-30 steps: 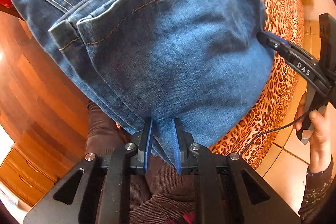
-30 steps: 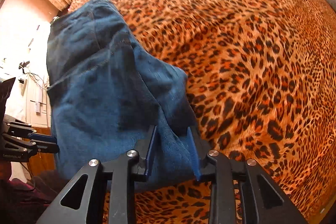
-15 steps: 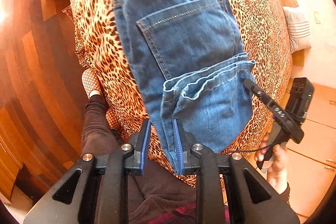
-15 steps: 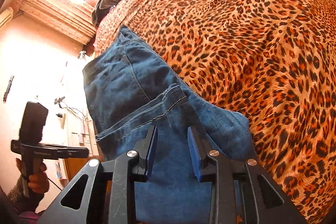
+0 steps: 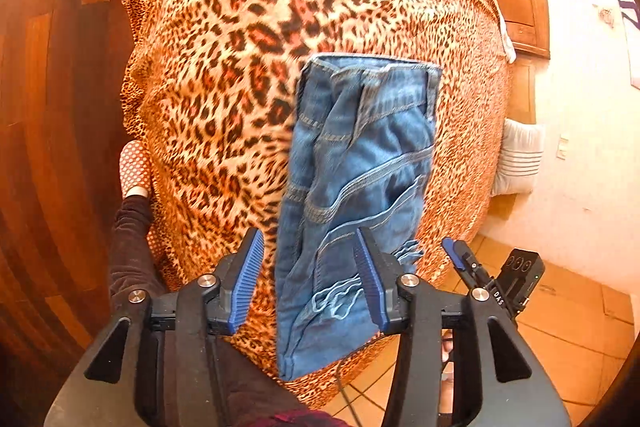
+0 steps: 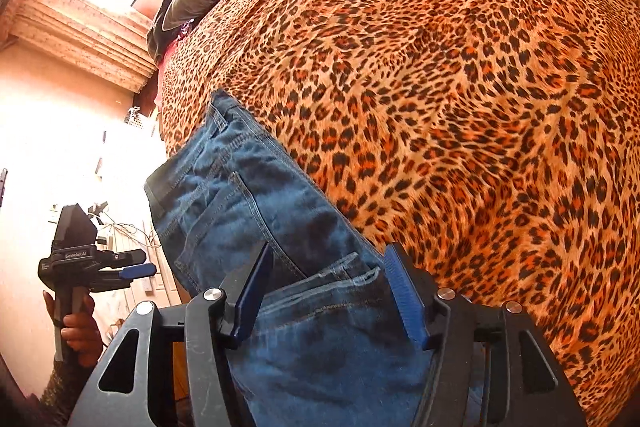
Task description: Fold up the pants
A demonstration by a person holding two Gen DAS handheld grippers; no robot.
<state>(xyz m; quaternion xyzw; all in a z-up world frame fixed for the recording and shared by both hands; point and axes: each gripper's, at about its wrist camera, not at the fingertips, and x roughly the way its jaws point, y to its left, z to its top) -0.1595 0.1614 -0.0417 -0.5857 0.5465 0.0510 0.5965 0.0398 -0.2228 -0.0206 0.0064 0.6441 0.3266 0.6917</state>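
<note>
Closest to me, the left gripper [image 5: 308,283] hangs above the near edge of the bed, pointing down at a slant. Its jaws have just been opening and now stand moderately apart. The near end of the folded pants [image 5: 356,187] appears between them in the left wrist view, but the blue pads do not press on the denim; I see a gap on the left side at least. The right gripper [image 6: 332,291] is in the same condition: its jaws have just been opening too, the cloth lies under and between them, and neither pad squeezes it. So both tools have let go.

The pants lie as a narrow folded bundle on the leopard-print bedspread [image 5: 224,75], near the edge where the person stands, with the hems [image 5: 336,291] on top at the near end and the waistband [image 5: 372,65] at the far end. The near end reaches over the edge of the bed a little, I think. In my judgement the step in hand is the release after a lengthwise fold of the legs over the seat.

The next move, as I judge it, calls for lifting both grippers clear without catching the loose hems, then looking whether one more fold is needed. If so, each gripper needs a corner of one end, gripped through all layers.

Further away there are a white pillow [image 5: 520,159] by the wall and the wooden floor [image 5: 52,107].
</note>
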